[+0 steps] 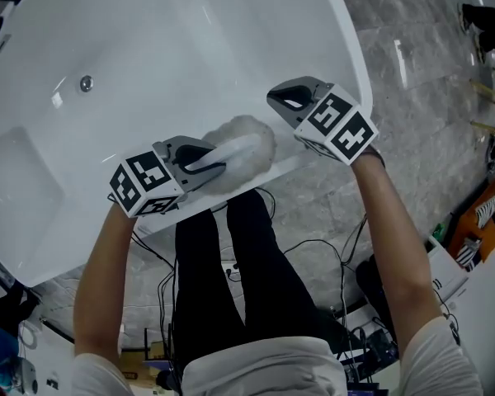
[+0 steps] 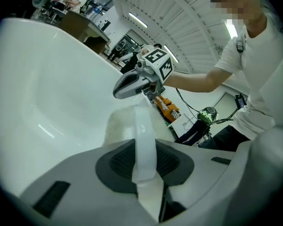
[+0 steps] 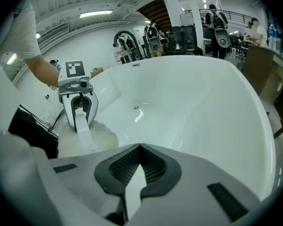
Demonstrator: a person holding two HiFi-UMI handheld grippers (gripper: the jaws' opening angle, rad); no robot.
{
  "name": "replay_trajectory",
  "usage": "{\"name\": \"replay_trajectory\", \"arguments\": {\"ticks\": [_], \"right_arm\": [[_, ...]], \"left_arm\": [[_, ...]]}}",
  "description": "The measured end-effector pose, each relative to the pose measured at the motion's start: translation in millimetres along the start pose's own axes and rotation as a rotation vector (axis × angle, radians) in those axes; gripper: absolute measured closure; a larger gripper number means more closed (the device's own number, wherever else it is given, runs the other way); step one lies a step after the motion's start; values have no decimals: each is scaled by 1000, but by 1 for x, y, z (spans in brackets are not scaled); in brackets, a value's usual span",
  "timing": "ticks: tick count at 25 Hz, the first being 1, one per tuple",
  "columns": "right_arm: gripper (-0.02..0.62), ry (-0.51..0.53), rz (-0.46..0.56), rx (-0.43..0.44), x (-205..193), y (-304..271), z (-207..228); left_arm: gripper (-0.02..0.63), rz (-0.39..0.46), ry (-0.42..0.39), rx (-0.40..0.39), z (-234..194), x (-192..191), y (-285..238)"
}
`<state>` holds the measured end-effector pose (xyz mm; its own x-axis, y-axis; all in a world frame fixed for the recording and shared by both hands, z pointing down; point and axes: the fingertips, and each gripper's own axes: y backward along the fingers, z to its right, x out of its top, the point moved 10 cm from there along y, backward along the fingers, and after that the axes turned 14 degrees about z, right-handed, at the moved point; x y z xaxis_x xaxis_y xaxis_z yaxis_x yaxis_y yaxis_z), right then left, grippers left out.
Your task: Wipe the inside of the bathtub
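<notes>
Person stands at the near rim of the white tub (image 1: pixel 190 48), both arms stretched fwd and down over it, elbows nearly straight.

L forearm (image 1: pixel 107 271) runs up to the L hand-held gripper (image 1: pixel 208 162), marker cube toward the body, jaws aimed into the tub and to the R. Its jaws are closed tight on the white strap (image 2: pixel 144 131) of a fluffy white pad (image 1: pixel 246 143). The strap runs out from between the jaws and onto the pad. The pad lies against the tub's inside wall, just below the near rim, between the two hand-held grippers.

R forearm (image 1: pixel 388 213) reaches further out and angles slightly inward. R hand-held gripper (image 1: pixel 279 99) sits just R of the pad, over the tub's inside edge, tips pointing L across the tub. Its jaws are together w/ nothing between them. The L gripper view shows it raised off the tub wall, above the pad's far side. Can't tell if it touches the pad.

The R gripper view looks along the tub's inside. The drain (image 3: pixel 136 107) is well out past the pad on the tub floor, and the L hand-held gripper stands tilted over the pad at the L of that view.

Outside the tub, grey stone floor (image 1: pixel 445 97) at the R. Black cables (image 1: pixel 330 254) trail on the floor by the person's legs.
</notes>
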<state>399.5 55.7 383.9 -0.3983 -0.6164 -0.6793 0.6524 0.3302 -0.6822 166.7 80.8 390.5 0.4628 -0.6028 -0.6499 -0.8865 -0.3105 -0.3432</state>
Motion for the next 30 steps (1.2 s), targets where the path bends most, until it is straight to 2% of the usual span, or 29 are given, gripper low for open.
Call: {"name": "replay_trajectory", "arguments": {"ticks": [7,16,21,26,30], "right_arm": [[577,-12,-13,9,3,-2,-18],[577,-38,-5,-50,22,-32,-35],[577,-10,2,-69,22,-45,-57],[577,16,1,-69,31,-58,-46],[577,-2,21,-57,32,-68,-33]], "left_arm": [[511,-14,34,-6,-6,-11,2],[511,-46,37,-32,-44,-34,25],[511,-52,48,-34,-52,-59,25],[511,-44,75,-13,-77,-72,22],[511,-51,99,17,-102,-83,12]]}}
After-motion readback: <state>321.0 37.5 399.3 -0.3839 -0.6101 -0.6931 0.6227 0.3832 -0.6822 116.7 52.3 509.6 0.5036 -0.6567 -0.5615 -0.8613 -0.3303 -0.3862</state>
